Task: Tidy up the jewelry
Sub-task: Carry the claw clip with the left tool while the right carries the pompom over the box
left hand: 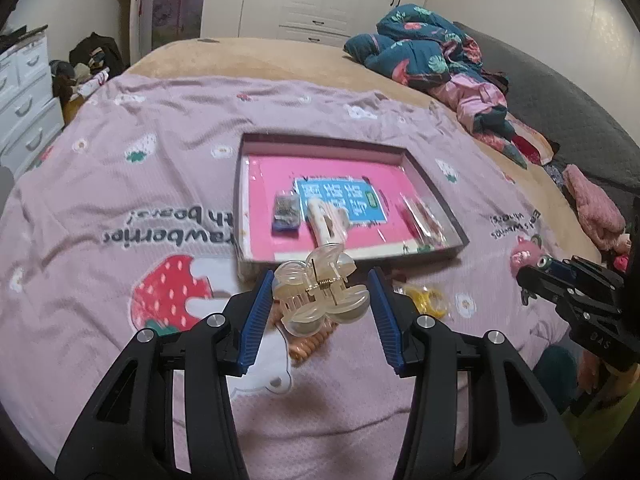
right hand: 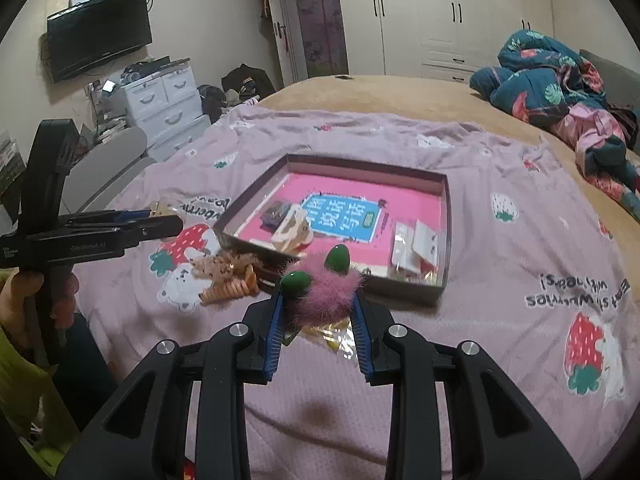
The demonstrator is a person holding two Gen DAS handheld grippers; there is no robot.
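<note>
Ahead of your left gripper (left hand: 320, 300), the pink blanket (left hand: 160, 128) carries upside-down print; only "Strawberries" and "bear" fragments are legible there. Right of your right gripper (right hand: 318, 308) a second upside-down line appears to start "Eat"; the rest is hard to make out. The blue card (right hand: 342, 216) in the shallow box (right hand: 440, 200) bears large Chinese characters. The side of your left gripper's body shows small white lettering too faint to read.

Your left gripper points level toward the box, its blue pads spread wide, and a translucent claw clip (left hand: 320, 292) sits between them; whether the left pad touches it is unclear, and the right pad stands clear. Your right gripper clamps a pink fluffy hair clip with 2 green beads (right hand: 324, 288), held just short of the box's near wall.

Beneath the claw clip an orange spiral hair tie (left hand: 310, 344) is partly hidden. A crinkled yellow packet (left hand: 426, 300) lies just right of the left gripper.
</note>
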